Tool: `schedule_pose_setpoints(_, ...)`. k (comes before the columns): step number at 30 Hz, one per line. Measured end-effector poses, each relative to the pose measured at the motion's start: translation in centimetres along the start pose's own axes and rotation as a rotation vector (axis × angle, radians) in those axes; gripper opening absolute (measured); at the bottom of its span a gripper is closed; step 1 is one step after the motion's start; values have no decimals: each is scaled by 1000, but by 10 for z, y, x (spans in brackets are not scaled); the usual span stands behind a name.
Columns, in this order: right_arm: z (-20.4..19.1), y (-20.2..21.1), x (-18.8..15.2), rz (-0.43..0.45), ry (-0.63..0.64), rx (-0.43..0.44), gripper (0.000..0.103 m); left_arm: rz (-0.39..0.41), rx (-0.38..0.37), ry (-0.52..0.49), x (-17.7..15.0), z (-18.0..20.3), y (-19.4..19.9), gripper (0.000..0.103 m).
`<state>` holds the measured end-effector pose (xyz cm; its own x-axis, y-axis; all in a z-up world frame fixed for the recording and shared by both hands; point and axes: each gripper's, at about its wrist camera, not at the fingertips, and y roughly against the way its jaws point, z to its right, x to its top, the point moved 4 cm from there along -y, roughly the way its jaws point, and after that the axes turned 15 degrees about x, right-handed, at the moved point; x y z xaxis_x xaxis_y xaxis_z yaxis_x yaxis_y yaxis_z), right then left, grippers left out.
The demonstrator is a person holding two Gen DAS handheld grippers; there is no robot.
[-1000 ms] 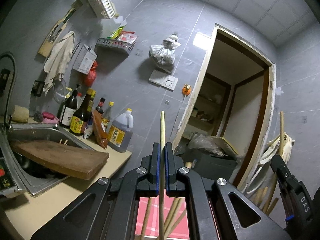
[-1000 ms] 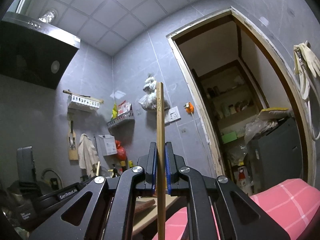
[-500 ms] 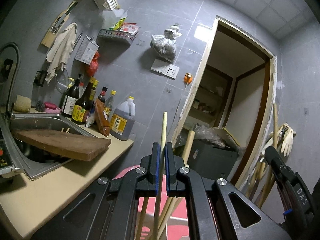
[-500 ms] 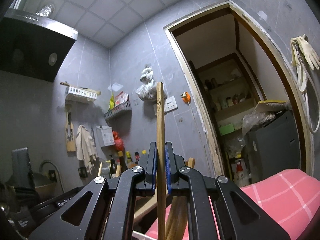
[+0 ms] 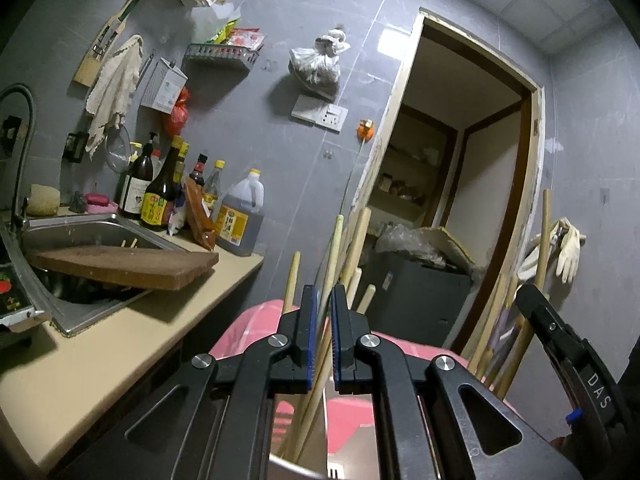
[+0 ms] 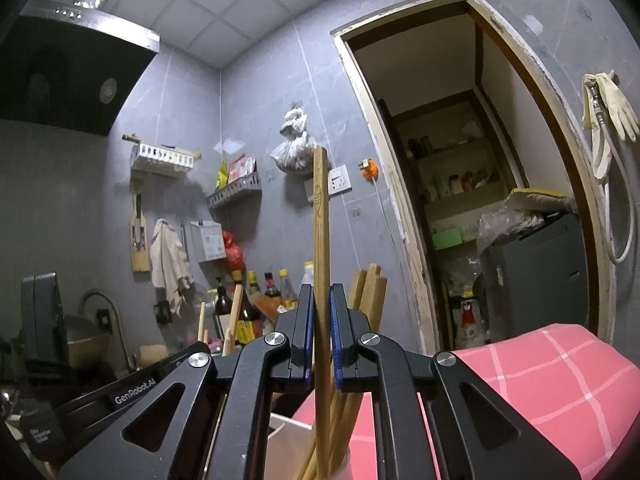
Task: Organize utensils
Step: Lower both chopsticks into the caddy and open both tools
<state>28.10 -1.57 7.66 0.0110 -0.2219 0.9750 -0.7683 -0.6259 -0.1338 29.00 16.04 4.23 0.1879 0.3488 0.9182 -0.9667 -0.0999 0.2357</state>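
Observation:
In the left wrist view my left gripper (image 5: 324, 300) has its jaws a little apart. A pale wooden chopstick (image 5: 335, 248) stands loose in the gap among several other chopsticks (image 5: 356, 248) rising from a holder below. In the right wrist view my right gripper (image 6: 322, 300) has its jaws slightly apart around a darker wooden chopstick (image 6: 321, 220) that stands upright, with more chopsticks (image 6: 370, 292) behind it in a holder. The right gripper also shows at the right edge of the left wrist view (image 5: 560, 340).
A sink (image 5: 80, 236) with a wooden cutting board (image 5: 120, 266) across it lies to the left on a beige counter (image 5: 120, 360). Sauce and oil bottles (image 5: 160, 200) stand at the wall. A pink checked cloth (image 6: 540, 380) lies below. An open doorway (image 5: 452, 200) is at the right.
Both grippers have lowered, so more chopsticks rise into view. The left jaws have opened off the pale chopstick, and the right jaws have loosened slightly.

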Motion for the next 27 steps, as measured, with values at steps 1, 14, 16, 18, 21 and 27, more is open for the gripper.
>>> schedule_pose_setpoints(1, 0, 1, -1, -8, 0, -2, 6, -8, 1, -4, -2, 0, 0, 4)
schedule_pose_setpoints(14, -1, 8, -7, -53, 1, -19, 8, -58, 2, -19, -11, 3, 3, 6)
schedule_pose_setpoints(16, -1, 9, -7, -53, 4, -19, 11, -61, 1, -21, -11, 3, 4, 7)
schedule_pose_setpoints(18, -3, 11, -6, -51, 11, -16, 17, -59, 1, -23, -11, 3, 5, 7)
schedule_pose_setpoints(21, -7, 16, -4, -40, 33, -16, 26, -58, -4, -19, -10, 3, 8, 10)
schedule_pose_setpoints(27, -7, 25, 3, -16, 41, -29, 32, -51, -11, -15, -6, 3, 17, 17)
